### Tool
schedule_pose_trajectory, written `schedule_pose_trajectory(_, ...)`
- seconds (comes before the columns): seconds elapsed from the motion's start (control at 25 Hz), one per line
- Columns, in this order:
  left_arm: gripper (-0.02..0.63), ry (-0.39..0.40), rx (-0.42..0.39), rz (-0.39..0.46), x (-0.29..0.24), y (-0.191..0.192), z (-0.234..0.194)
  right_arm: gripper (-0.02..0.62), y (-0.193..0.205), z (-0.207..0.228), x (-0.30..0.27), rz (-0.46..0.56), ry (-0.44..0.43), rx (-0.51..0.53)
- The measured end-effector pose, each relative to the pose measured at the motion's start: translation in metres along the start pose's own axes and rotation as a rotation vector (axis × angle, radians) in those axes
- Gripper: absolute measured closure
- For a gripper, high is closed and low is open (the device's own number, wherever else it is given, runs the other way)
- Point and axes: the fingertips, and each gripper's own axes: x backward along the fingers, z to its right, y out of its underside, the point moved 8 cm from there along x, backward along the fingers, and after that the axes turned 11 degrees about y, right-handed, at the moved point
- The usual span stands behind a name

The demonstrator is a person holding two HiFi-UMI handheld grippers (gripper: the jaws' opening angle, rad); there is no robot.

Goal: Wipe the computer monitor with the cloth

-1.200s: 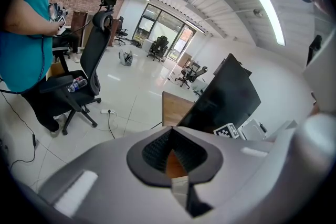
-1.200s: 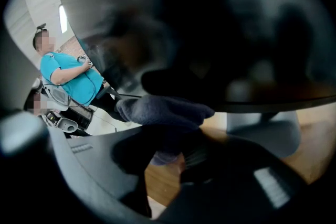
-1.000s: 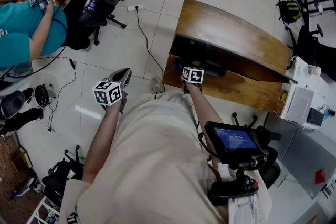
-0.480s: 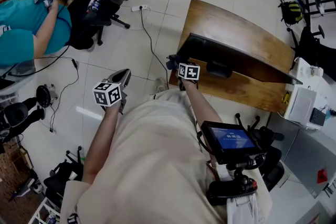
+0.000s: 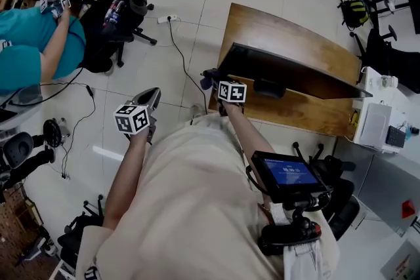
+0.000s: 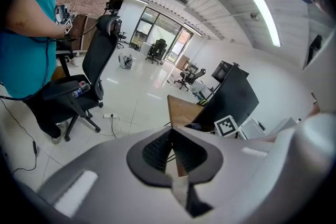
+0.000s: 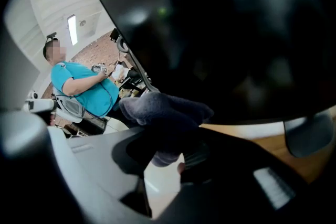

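Observation:
The black computer monitor (image 5: 279, 70) stands on a curved wooden desk (image 5: 295, 36). My right gripper (image 5: 214, 82) is at the screen's lower left corner, shut on a dark grey cloth (image 5: 207, 78). In the right gripper view the cloth (image 7: 164, 108) bulges out of the jaws and lies against the dark screen (image 7: 231, 29), with the right gripper (image 7: 166, 153) clamped round it. My left gripper (image 5: 151, 96) hangs over the floor left of the desk, apart from the monitor. In the left gripper view its jaws (image 6: 172, 140) are closed with nothing between them, and the monitor (image 6: 231, 96) shows beyond.
A person in a teal shirt (image 5: 29, 42) sits at the left beside a black office chair (image 5: 117, 10). A power strip with cable (image 5: 167, 18) lies on the tiled floor. A screen device (image 5: 287, 174) hangs at my waist. White equipment (image 5: 377, 121) stands right of the desk.
My right gripper has slid the cloth leftward along the lower part of the screen to its left corner. The left gripper has stayed in place.

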Motion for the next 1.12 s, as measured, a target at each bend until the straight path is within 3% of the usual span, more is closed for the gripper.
schedule_pose_trajectory(0.36,0.608,0.049,-0.020,0.015,-0.017,-0.006,0.009,0.481,-0.035,-0.019,0.043,0.091,-0.066,-0.025)
schedule_pose_trajectory(1.12,0.609,0.064,0.002,0.075,-0.030,-0.007,0.026,0.483,-0.111,-0.058,0.134,0.231,-0.220,-0.083)
